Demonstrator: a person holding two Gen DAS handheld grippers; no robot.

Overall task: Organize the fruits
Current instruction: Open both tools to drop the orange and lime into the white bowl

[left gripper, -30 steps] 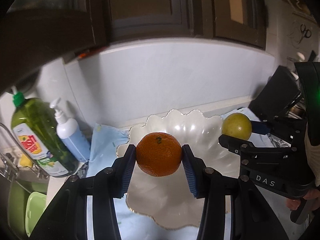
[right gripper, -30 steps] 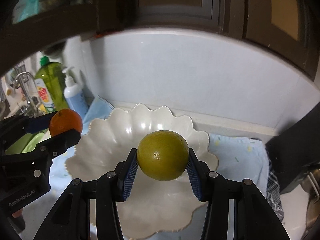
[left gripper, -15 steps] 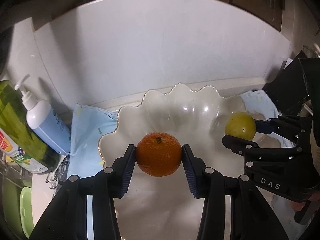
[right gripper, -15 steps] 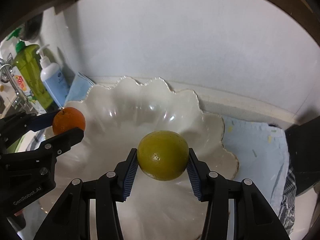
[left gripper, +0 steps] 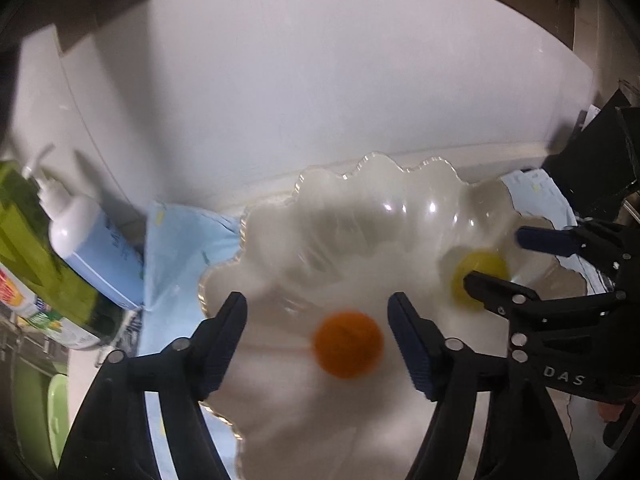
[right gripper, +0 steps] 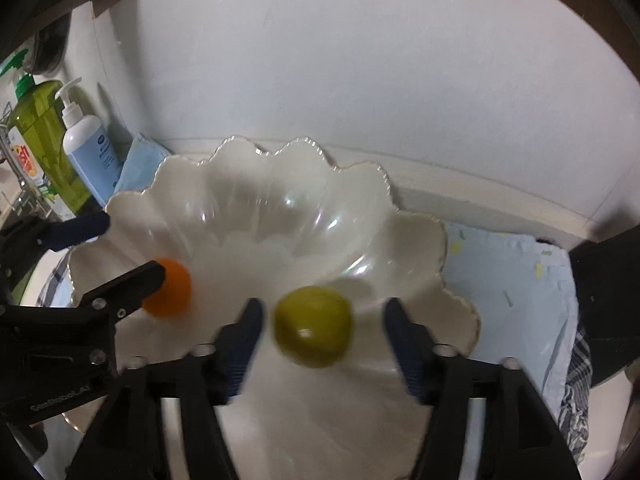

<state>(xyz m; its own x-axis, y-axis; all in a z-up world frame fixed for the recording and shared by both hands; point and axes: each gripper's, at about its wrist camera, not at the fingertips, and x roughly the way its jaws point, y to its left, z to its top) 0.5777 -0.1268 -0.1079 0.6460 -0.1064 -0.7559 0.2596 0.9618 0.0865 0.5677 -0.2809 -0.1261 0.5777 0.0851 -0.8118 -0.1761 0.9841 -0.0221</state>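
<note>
Both grippers, left [left gripper: 316,338] and right [right gripper: 322,330], opening, release orange [left gripper: 347,345] and lime [right gripper: 313,326] into scalloped bowl [right gripper: 280,168]; firm, round, apparently roll-prone, best gripped at widest girth.

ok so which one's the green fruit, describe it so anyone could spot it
Find the big white scalloped bowl on the blue cloth against the wall. Inside it are two round fruits; the green fruit lies between the right gripper's opening blue pads. It is yellow-green, unlike the orange beside it.
</note>
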